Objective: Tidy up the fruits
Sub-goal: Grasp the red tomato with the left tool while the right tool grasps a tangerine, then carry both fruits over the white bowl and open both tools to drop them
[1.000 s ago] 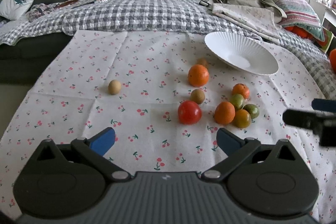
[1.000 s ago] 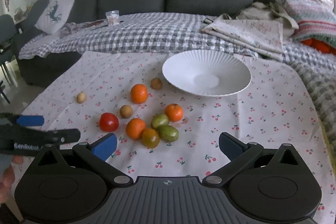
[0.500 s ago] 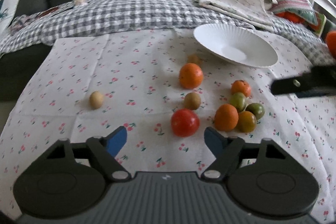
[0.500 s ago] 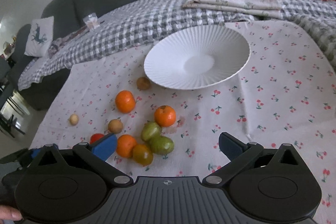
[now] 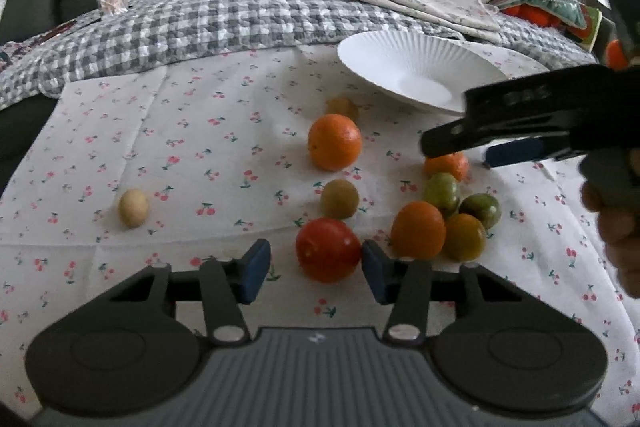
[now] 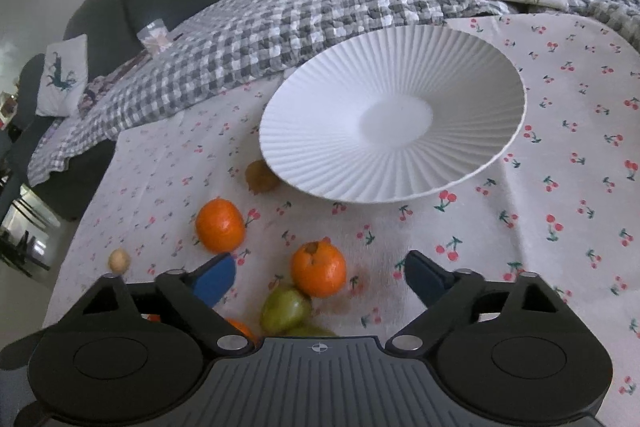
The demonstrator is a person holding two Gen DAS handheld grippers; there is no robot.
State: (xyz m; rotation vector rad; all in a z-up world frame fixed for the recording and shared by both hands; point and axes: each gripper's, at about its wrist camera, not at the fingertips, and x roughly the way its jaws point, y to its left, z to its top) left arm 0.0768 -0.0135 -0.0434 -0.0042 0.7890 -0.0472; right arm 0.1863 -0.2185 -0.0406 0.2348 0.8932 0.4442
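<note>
The left tongs (image 5: 315, 265) stand open, low over the cherry-print cloth (image 5: 200, 155) that covers the tabletop. A red tomato (image 5: 328, 249) sits between their two blue pads: the right pad (image 5: 373, 277) is just at the tomato's side, the left pad (image 5: 256, 271) a little apart from it. Whether either pad touches the fruit cannot be told, and nothing is gripped.

Just right of the tomato lies a cluster: an orange (image 5: 418, 230), a yellow-green fruit (image 5: 464, 237), two green fruits (image 5: 442, 191) and (image 5: 480, 209), and a small mandarin (image 5: 446, 165) at the far side. Beyond the tomato sit a small brown fruit (image 5: 339, 199) and a larger orange (image 5: 334, 142); another brown fruit (image 5: 342, 108) lies near the rim of the white ribbed plate (image 5: 384, 61). A pale round fruit (image 5: 133, 207) lies well apart at the left.

The right tongs (image 6: 318, 277) are wide open and hold nothing. They hover above the cluster, with the mandarin (image 6: 318, 269) between their pads and a green fruit (image 6: 285, 310) just nearer the camera. The plate (image 6: 320, 155) lies ahead of them, with no fruit in it. In the left view the right tongs (image 5: 460, 143) reach in from the right, over the mandarin.
</note>
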